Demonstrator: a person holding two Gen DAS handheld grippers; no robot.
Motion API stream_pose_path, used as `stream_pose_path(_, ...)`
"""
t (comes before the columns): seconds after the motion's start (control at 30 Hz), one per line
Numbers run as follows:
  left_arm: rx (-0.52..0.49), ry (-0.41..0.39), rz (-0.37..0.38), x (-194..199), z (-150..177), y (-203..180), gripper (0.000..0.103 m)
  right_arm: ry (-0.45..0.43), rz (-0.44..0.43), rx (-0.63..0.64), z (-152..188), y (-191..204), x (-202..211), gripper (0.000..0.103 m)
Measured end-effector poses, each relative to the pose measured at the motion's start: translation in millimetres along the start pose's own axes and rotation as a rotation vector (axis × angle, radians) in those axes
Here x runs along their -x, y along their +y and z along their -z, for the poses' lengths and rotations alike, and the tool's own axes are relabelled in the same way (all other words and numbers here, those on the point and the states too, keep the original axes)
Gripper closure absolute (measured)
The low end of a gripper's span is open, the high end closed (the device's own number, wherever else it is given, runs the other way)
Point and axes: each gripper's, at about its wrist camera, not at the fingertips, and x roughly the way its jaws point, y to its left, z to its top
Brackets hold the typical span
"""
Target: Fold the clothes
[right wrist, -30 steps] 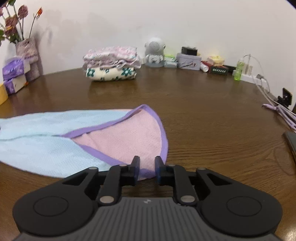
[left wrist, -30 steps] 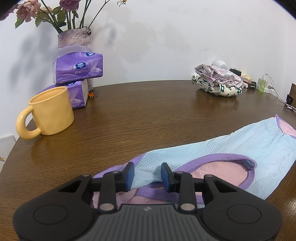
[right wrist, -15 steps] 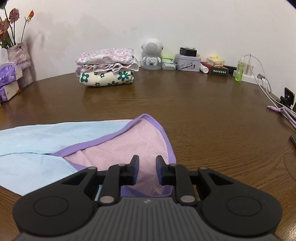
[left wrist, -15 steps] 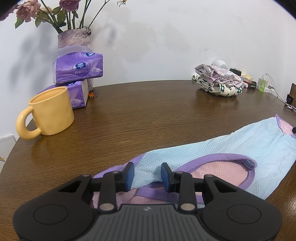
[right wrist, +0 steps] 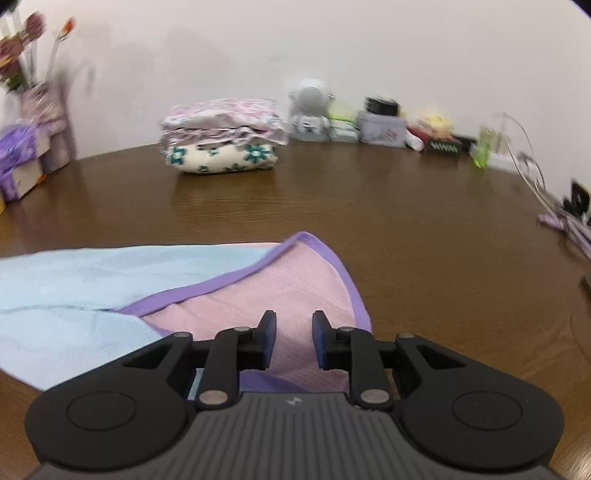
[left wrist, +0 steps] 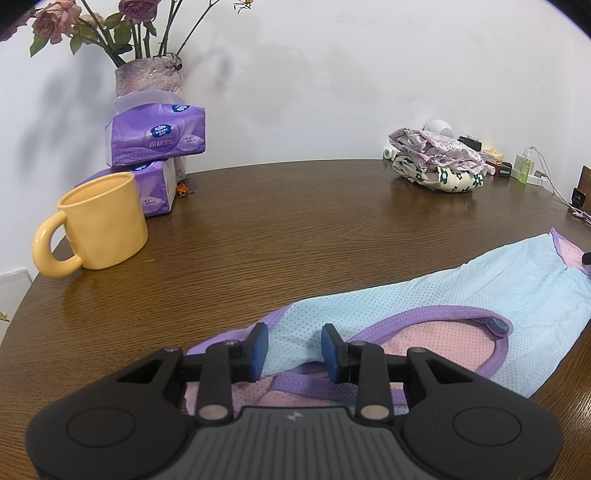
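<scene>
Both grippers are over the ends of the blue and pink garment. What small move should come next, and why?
Probably close both grippers on the cloth. The left gripper and the right gripper each sit open over one end of the garment, which lies flat and unfolded on the table.

The right wrist view is smeared: the small items [right wrist: 406,129] along the wall far ahead of the right gripper [right wrist: 294,339] cannot be told apart. Each gripper's body hides the near edge of the garment [left wrist: 424,306]. The flowers [left wrist: 92,22] are cut off at the top.
</scene>
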Motion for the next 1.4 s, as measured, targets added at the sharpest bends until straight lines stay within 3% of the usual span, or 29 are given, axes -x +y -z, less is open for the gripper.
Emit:
stream_pose_path(0.23,0.0,0.0,0.0,0.1,-0.1,0.4,0.073,0.0,-0.001,0.0,0.0,0.6,0.1,0.065)
stream_pose_path(0.47,0.0,0.001,0.0,0.0,-0.3,0.4,0.073,0.0,-0.001,0.0,0.0,1.3,0.1,0.055)
stream_pose_path(0.53,0.0,0.0,0.0,0.1,-0.2,0.1,0.073,0.0,-0.001,0.0,0.0,1.5,0.1,0.046)
stream_pose_path(0.6,0.0,0.001,0.0,0.1,-0.1,-0.1,0.073,0.0,-0.002,0.001,0.0,1.7,0.2,0.042)
stream_pose_path(1.07,0.001,0.001,0.0,0.3,-0.4,0.0,0.073,0.0,-0.003,0.001,0.1,2.9,0.3,0.037)
stream_pose_path(1.4,0.0,0.001,0.0,0.2,-0.7,-0.6,0.073,-0.001,-0.004,0.001,0.1,3.9,0.4,0.022)
